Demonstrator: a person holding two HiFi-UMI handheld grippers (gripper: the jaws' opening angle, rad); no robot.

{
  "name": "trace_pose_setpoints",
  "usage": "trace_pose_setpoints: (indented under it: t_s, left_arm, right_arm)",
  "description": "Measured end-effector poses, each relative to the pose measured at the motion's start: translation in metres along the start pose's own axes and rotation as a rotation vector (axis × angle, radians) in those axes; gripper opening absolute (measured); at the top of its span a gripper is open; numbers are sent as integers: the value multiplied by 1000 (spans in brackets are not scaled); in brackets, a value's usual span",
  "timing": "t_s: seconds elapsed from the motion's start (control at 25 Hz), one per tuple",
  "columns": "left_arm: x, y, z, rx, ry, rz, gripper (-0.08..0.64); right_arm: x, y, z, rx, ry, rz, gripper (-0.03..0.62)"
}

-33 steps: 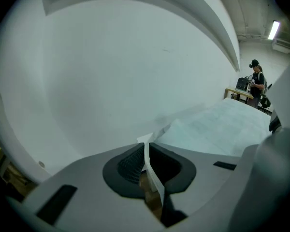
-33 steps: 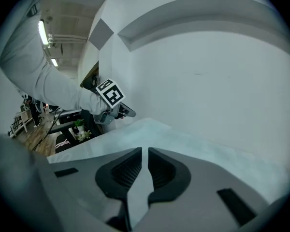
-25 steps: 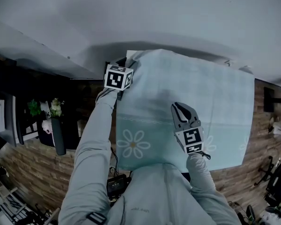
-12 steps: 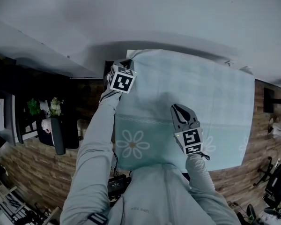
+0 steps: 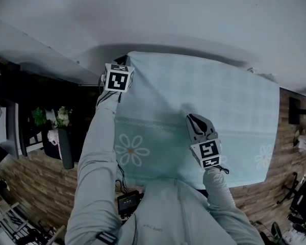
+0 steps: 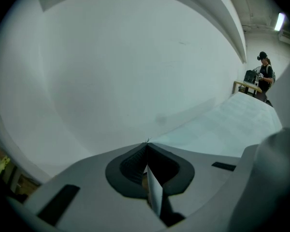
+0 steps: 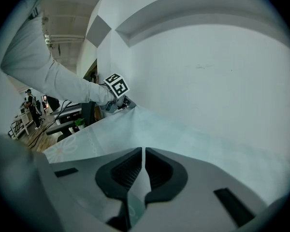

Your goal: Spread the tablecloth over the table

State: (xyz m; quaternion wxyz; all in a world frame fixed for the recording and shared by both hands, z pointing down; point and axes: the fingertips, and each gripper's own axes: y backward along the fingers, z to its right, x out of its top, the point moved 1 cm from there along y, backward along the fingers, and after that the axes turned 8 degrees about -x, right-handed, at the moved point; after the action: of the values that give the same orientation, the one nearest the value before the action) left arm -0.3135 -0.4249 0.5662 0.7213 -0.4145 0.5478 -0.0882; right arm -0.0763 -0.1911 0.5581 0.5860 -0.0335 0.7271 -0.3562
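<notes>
Tablecloth (image 5: 204, 101) lengthwise left to right, daisy border (image 5: 132, 150) along the near edge

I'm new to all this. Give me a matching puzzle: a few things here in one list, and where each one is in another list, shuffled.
1. left gripper
2. right gripper
3. large daisy print

A. printed on the tablecloth's near left part
B. jaws shut on the tablecloth's far left corner
C. jaws shut on the tablecloth nearer the person

Pairs: 1-B, 2-C, 3-A
</notes>
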Motion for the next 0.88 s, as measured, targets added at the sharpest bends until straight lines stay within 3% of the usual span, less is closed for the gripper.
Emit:
trace_pose_setpoints:
  t_s: [0.32, 0.52, 0.56, 0.64, 0.88]
  left_arm:
    - [-34, -20, -9, 6, 112, -64, 26]
    - [-48, -14, -11, 45, 108, -70, 31]
    - [-51, -12, -12, 47, 122, -69, 62]
    - [-54, -9, -11, 31, 144, -65, 114]
    - [-55, -4, 10, -13, 115, -69, 115]
  right_arm:
    - [-3, -5, 1, -2, -14, -14, 26]
    - [-10, -4, 3, -2, -19, -25, 26]
    - [-10, -3, 2, -1, -20, -25, 26]
    - [-11, -2, 1, -1, -23, -23, 26]
    - [-11, 6, -4, 0, -23, -17, 26]
